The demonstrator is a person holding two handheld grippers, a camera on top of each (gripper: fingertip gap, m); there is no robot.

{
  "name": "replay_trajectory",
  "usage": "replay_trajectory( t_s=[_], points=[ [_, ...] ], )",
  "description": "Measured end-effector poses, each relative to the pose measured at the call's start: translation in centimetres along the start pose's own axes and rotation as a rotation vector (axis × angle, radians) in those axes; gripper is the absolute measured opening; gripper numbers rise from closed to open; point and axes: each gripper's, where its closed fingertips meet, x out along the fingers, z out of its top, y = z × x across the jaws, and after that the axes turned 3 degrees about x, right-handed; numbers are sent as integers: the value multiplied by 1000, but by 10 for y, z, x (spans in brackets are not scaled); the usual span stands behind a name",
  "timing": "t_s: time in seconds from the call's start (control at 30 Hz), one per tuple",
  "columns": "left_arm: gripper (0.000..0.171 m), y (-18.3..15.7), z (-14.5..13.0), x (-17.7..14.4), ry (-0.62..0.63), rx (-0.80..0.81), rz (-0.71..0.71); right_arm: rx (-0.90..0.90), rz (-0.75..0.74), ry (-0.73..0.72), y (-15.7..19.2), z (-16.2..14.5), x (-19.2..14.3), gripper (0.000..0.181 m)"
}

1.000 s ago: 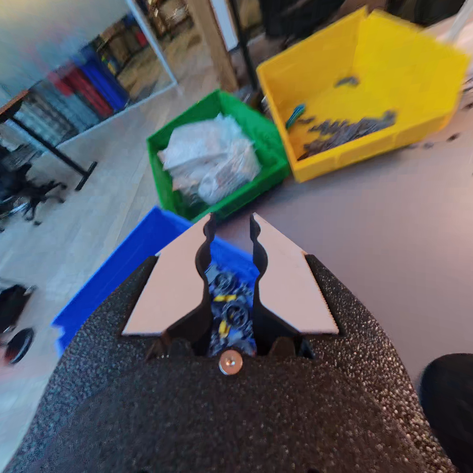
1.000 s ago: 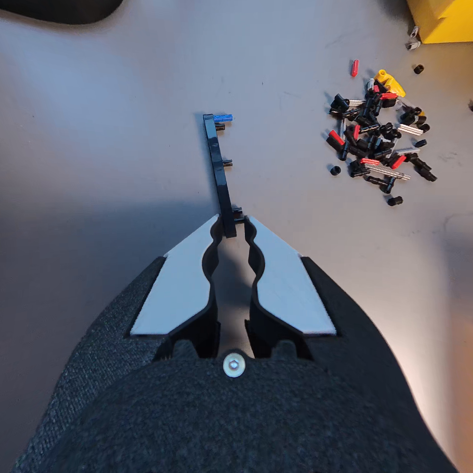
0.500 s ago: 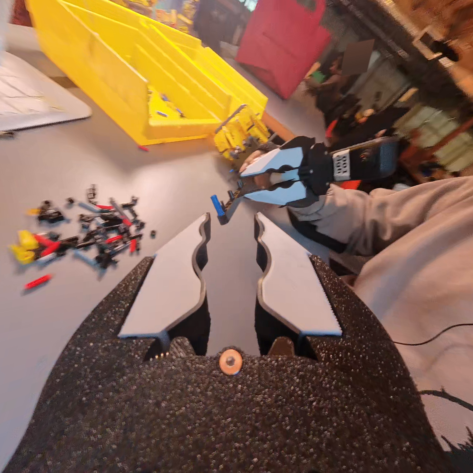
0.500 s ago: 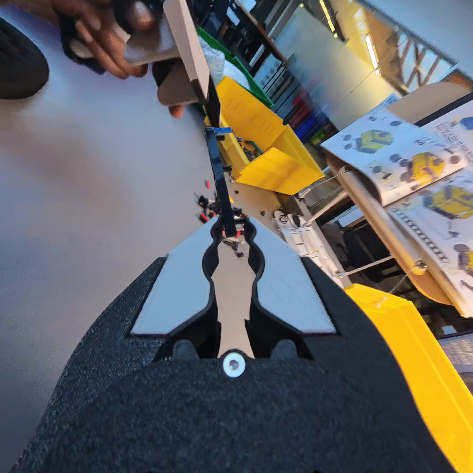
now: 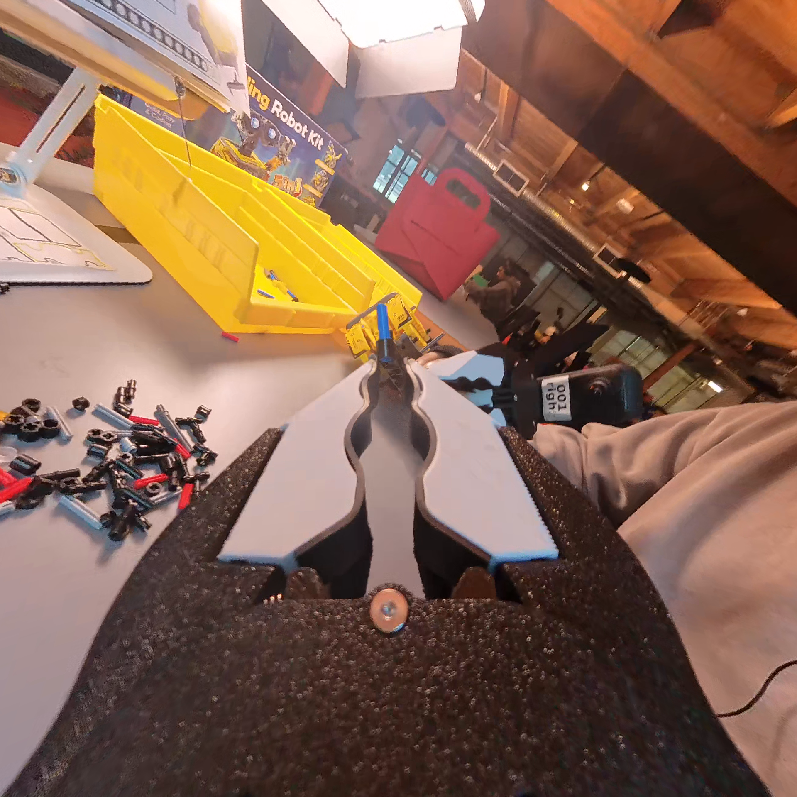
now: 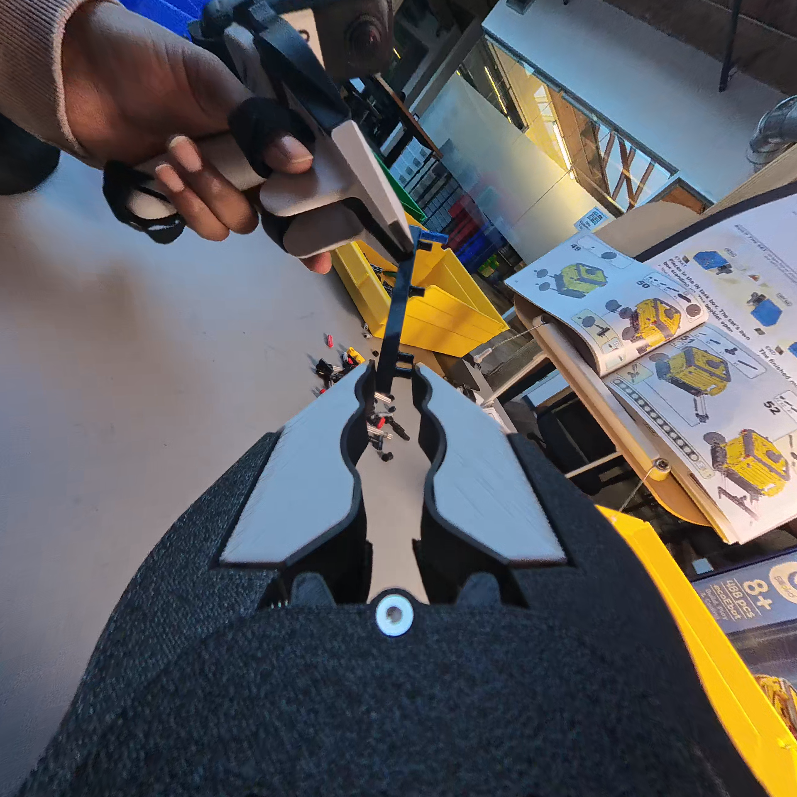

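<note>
While clenched at opposite ends in left tongs (image 5: 390, 367) and right tongs (image 6: 391, 373), aloft over the counter (image 6: 129, 345), could twist the black pinned beam (image 6: 396, 310), probably popping its blue pin (image 5: 382, 321) through uneven pull.

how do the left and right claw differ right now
The left claw grips the black beam at its blue pin end; the right claw grips the opposite end. The left claw's housing looks speckled and grainy; the right claw's looks woven. Both are shut on the same beam, held off the table.
</note>
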Motion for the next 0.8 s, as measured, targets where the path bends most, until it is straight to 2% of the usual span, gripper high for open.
replay_trajectory(
  t_s=[0.23, 0.4, 0.53, 0.6, 0.63, 0.8],
  points=[
    [6, 8, 12, -7, -167, -268, -105, -132, -22, 20, 14, 2, 7, 15],
    [6, 1, 12, -9, -127, -154, -95, -13, -59, 13, 3, 1, 7, 13],
    [18, -1, 12, -8, -131, -149, -97, 42, -79, 3, -5, 1, 5, 13],
    [15, 1, 11, -6, -132, -150, -92, 38, -81, 3, -5, 2, 5, 13],
    [6, 0, 11, -6, -132, -152, -97, 34, -83, 1, -4, 2, 5, 13],
    [6, 1, 11, -4, -110, -111, -75, 58, -59, 15, -2, -1, 7, 14]
  ],
)
